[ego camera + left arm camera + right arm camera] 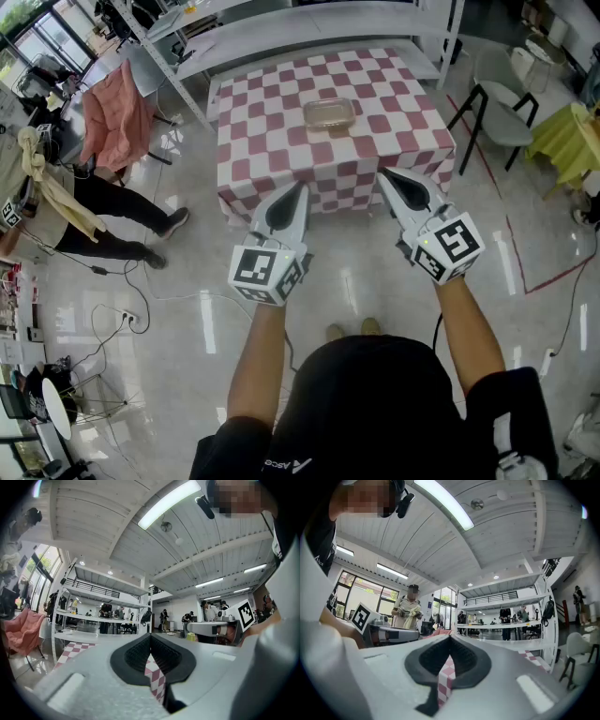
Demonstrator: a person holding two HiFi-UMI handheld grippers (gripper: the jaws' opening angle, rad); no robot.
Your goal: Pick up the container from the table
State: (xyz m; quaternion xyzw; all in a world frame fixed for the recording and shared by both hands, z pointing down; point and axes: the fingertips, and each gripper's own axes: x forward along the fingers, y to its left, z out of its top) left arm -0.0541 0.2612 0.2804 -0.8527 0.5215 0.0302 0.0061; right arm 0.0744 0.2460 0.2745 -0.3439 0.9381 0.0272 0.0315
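Note:
A clear, shallow plastic container (329, 113) lies near the middle of a small table with a red-and-white checked cloth (272, 141), seen in the head view. My left gripper (302, 187) is held level in front of the table's near edge, jaws shut and empty. My right gripper (382, 172) hovers beside it to the right, also shut with nothing held. Both tips are short of the table and well apart from the container. In the left gripper view the shut jaws (150, 635) show only checked cloth below them; the right gripper view's shut jaws (450, 637) show the same.
A metal shelf rack (281, 28) stands behind the table. A black-framed chair (497, 117) and a yellow-green covered table (567, 141) are at the right. A person (66, 202) stands at the left by a chair draped in pink (117, 117). Cables (122, 309) trail over the glossy floor.

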